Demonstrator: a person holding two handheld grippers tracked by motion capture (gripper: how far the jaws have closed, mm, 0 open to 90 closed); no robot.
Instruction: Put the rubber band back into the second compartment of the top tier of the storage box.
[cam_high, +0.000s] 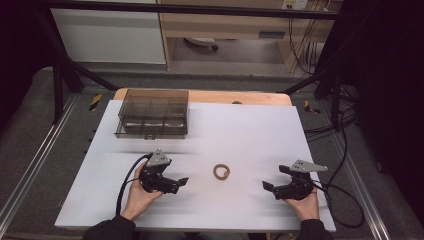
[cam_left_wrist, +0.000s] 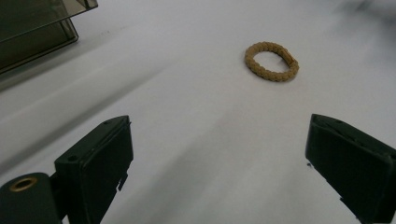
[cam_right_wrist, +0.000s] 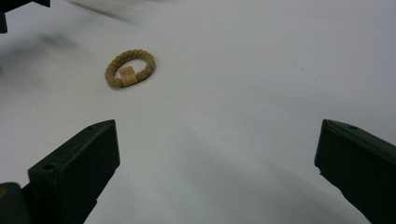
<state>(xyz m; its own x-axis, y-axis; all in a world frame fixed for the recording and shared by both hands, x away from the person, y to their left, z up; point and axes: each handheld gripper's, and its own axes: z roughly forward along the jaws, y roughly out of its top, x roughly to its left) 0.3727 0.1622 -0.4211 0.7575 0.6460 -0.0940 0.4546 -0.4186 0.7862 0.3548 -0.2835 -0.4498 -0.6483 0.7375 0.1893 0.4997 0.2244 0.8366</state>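
On bench (cam_high: 250, 130), mid-front: ring (cam_high: 221, 172), tan, braided cord, lying flat on the white top. Sits between the two grippers, touching neither; a bit nearer the left one.

L gripper (cam_high: 177, 184): held in left hand (cam_high: 140, 196) at ring's left, jaws pointing right toward ring. Jaws wide apart, nothing between them. Left gripper view: ring (cam_left_wrist: 272, 61) ahead of the jaws, right of centre, well clear of both; bare white top between the jaws.

R gripper (cam_high: 276, 177): held in right hand (cam_high: 304, 202) at ring's right, jaws pointing left toward ring. Jaws wide apart, nothing held. Right gripper view: ring (cam_right_wrist: 130, 68) ahead and to the left, clear of both jaws. Small pale tag or band on ring's near side, marking too small to read; prob. a label.

Box (cam_high: 153, 113): smoky see-through plastic, w/ dividers, at far left of bench, well apart from ring and both grippers. Looks like 6 compartments (2 rows x 3). Corner of box (cam_left_wrist: 37, 28) seen top left in left gripper view.

Cables trail from each gripper back toward bench's near edge.
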